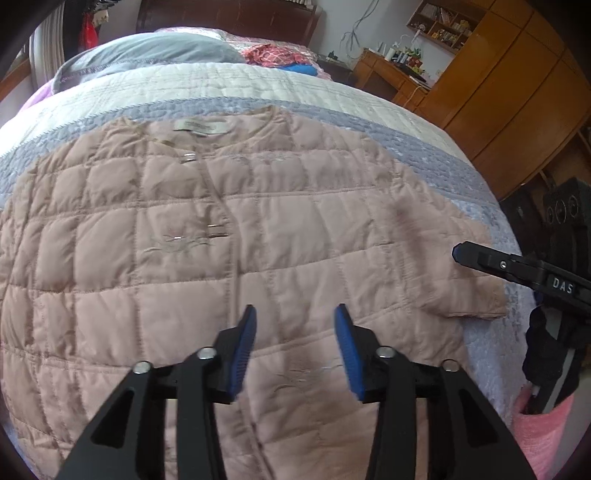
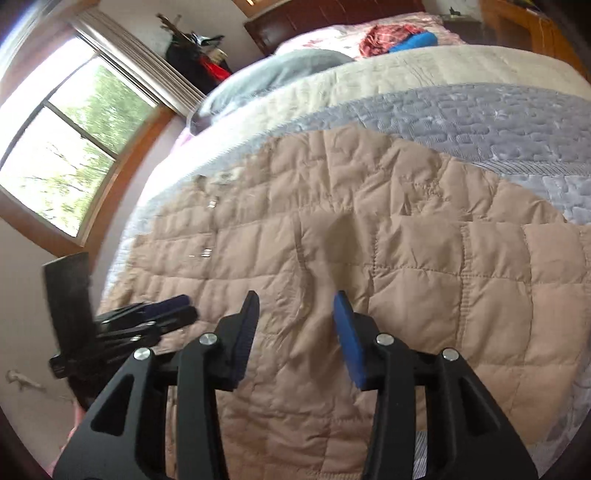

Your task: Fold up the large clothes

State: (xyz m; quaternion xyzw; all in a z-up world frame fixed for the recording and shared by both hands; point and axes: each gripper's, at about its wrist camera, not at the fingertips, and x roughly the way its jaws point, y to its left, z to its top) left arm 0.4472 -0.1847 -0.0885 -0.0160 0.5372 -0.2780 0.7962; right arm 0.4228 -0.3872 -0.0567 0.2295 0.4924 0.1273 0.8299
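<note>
Two grippers, your left gripper [image 1: 295, 314] and right gripper [image 2: 295, 301], hover with jaws parted and empty above the puffy pink quilted jacket [image 1: 207, 236], spread flat across the stitched lavender bedspread [image 1: 424, 147].

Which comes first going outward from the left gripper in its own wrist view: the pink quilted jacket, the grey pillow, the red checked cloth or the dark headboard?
From the left gripper:
1. Pink quilted jacket, right under the fingers.
2. Grey pillow, far end, left.
3. Red checked cloth, beyond the pillow, right.
4. Dark headboard, at the wall.
</note>
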